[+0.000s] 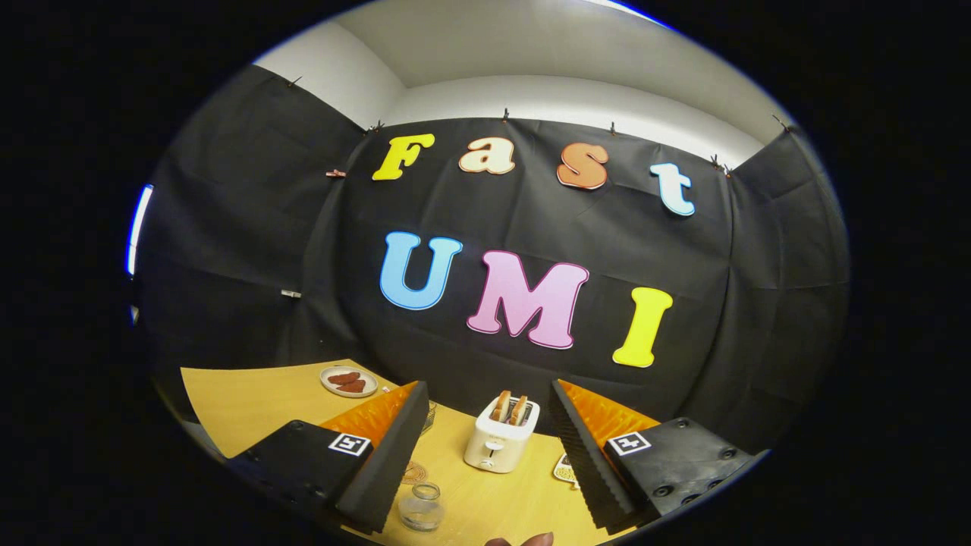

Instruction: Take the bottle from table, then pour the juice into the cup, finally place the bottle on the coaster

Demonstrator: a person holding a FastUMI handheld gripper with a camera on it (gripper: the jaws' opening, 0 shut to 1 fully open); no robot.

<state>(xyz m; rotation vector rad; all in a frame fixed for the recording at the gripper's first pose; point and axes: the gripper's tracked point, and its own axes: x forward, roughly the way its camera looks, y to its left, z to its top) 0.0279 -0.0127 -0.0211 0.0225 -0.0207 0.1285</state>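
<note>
While our gripper (485,447) sits spread wide with nothing between its fingers, the small clear glass jar (422,506) (our best guess at the cup or bottle, looks empty) stands at 7 o'clock of the toaster (501,438). We judge it light, slick, breakable: grip mid-body. Toaster holds two bread slices (510,408); plate (348,381) at 10 o'clock carries brown pieces.

clear glass cup (422,506) upright beside woven coaster (413,472).
</note>
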